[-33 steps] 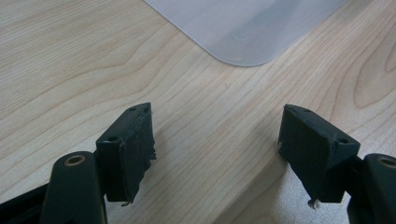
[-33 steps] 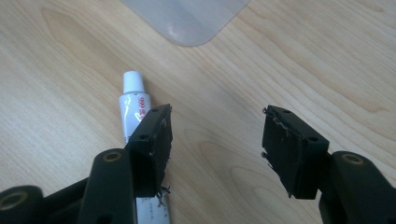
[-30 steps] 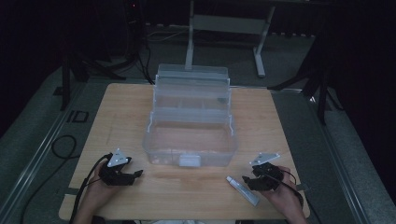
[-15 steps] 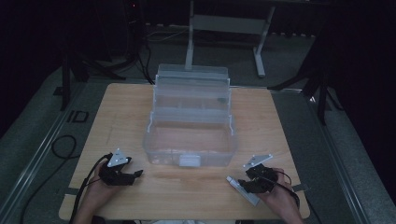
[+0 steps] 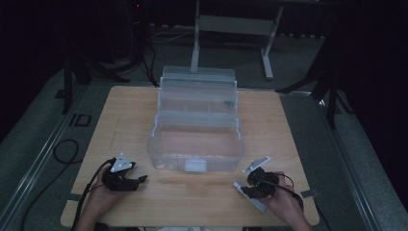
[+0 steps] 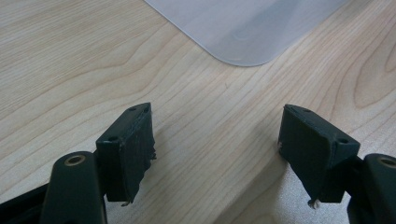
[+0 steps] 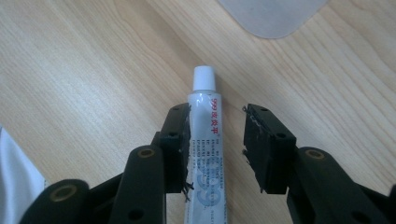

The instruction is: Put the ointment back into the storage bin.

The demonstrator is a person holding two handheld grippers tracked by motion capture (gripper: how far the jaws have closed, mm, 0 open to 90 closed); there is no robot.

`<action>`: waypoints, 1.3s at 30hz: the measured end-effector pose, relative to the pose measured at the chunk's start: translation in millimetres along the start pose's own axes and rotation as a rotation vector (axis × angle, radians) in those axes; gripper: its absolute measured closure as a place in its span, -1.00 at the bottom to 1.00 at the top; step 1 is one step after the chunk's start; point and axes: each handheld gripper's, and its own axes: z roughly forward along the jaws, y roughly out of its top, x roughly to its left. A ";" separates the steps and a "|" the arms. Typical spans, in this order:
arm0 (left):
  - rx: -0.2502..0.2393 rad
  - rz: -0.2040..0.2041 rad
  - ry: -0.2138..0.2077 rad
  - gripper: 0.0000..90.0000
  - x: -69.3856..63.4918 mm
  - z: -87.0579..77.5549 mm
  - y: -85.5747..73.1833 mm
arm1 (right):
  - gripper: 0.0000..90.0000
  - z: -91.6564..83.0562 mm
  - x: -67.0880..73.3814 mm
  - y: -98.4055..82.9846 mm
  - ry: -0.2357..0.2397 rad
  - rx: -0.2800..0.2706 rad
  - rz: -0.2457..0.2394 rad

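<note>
Jaws of the right gripper (image 7: 217, 116): just been closing, straddling the tube (image 7: 208, 140) but not clamped yet. 1 pad against the tube's side, a gap showing at the other, so counted as open for now. Tube lying flat on the worktop (image 5: 192, 202), at the near right edge in the high view, white cap (image 7: 204, 77) pointing away toward the corner of the clear box (image 7: 271, 18).

Risk 1: off-centre closing. With only 1 pad touching, likely to shove the tube sideways or roll it across the smooth wood before pinching. Risk 2: a soft body, so squeezing hard could dent it or push against the cap. Risk 3: gripping well back from the cap, so could droop or swivel once lifted. Risk 4: coming in low over the wood, could scrape the tips.

Over on the other side: left gripper (image 6: 217, 135) wide open, nothing between its 2 jaws, resting low over bare wood. Well apart from the tube, no clash expected.

Around: clear box (image 5: 195, 156) standing open mid-worktop, tiers raised at the back. Front wall between tube and compartments, so needs clearing on the way in. Nothing else on the path.
</note>
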 end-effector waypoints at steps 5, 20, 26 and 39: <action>0.000 0.000 0.000 -0.39 0.0 0.0 0.0 | 0.40 1.9 1.3 4.9 0.011 0.049 -0.016; 0.000 0.000 0.000 -0.39 0.0 0.0 0.0 | 0.45 10.9 2.3 15.9 0.027 0.159 -0.041; 0.000 0.000 0.000 -0.39 0.0 0.0 0.0 | 0.47 14.6 1.7 18.1 0.026 0.187 -0.040; 0.000 0.000 0.000 -0.39 0.0 0.0 0.0 | 0.51 28.3 1.6 20.2 0.030 0.268 -0.076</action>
